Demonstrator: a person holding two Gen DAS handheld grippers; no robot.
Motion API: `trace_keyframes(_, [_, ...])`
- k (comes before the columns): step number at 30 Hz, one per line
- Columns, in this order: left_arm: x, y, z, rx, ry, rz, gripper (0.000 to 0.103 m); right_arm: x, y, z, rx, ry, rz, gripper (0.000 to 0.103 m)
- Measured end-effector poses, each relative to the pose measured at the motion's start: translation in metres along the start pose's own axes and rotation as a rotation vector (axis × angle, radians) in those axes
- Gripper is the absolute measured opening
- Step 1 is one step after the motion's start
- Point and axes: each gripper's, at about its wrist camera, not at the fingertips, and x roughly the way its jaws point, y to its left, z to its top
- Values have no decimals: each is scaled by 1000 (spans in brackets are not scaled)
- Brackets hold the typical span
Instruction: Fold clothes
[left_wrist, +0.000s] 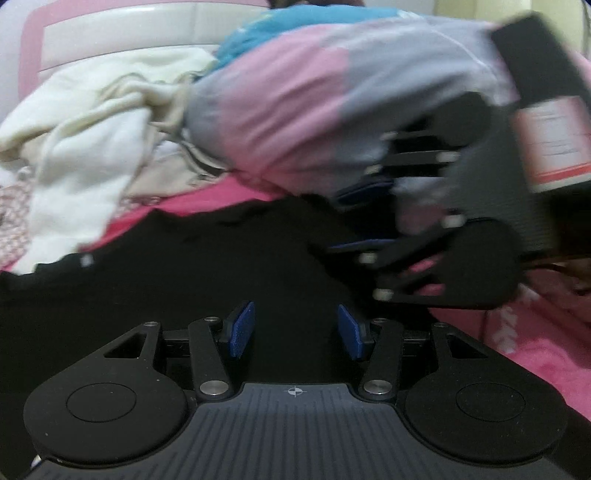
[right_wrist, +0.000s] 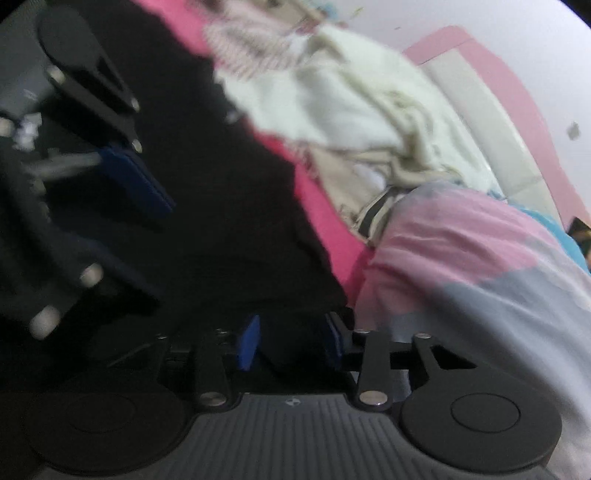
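Observation:
A black garment (left_wrist: 166, 277) lies spread on the bright pink bed sheet (left_wrist: 535, 350). My left gripper (left_wrist: 295, 330) hovers over it, open, its blue pads well apart with only the black cloth behind them. My right gripper (left_wrist: 358, 218) reaches in from the right at the garment's far edge, blurred. In the right wrist view the right gripper (right_wrist: 291, 343) is open with a narrower gap, over the black garment (right_wrist: 221, 184), whose edge lies just past its pads. One blue pad (right_wrist: 136, 181) of the left gripper shows at the left.
A pile of cream and white clothes (left_wrist: 92, 147) lies at the back left. A bulky pink and grey quilt (left_wrist: 295, 110) rises behind the garment, close to the right gripper. A pink and white headboard (left_wrist: 129, 33) closes the far side.

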Motion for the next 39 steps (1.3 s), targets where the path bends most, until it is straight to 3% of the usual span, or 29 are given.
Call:
trace_keyframes(2, [2, -4, -3, 5, 7, -2, 50, 8, -8, -1, 38, 43, 6, 5])
trace_keyframes(3, [1, -5, -4, 5, 12, -2, 50, 7, -16, -1, 85, 46, 9, 3])
trace_keyframes(8, [-1, -3, -12, -4, 44, -4, 50, -32, -72, 4, 454, -51, 94, 3])
trace_keyframes(13, [-12, 14, -16, -66, 48, 17, 50, -47, -112, 6, 808, -152, 313, 3])
trace_keyframes(16, [-20, 28, -18, -107, 45, 44, 50, -38, -115, 15, 931, -189, 443, 3])
trace_keyframes(19, [-31, 43, -23, -151, 48, 70, 50, -23, -100, 30, 942, -198, 522, 4])
trace_keyframes(22, [-38, 53, -26, -175, 54, 92, 50, 2, -89, 37, 959, -166, 549, 22])
trace_keyframes(23, [-40, 55, -27, -179, 53, 99, 50, 7, -88, 38, 970, -160, 530, 34])
trace_keyframes(25, [-44, 60, -28, -188, 50, 109, 50, 5, -94, 28, 1014, -190, 471, 37])
trace_keyframes(28, [-50, 65, -28, -195, 39, 121, 50, -19, -101, 14, 984, -240, 430, 37])
trace_keyframes(31, [-53, 72, -26, -199, 23, 140, 50, -45, -76, 14, 745, -236, 412, 37])
trace_keyframes(36, [-43, 83, -9, -185, -15, 182, 50, -64, -2, 14, 342, -190, 403, 32])
trace_keyframes(39, [-28, 88, 3, -184, -14, 193, 50, -51, 19, 17, 273, -166, 370, 30])
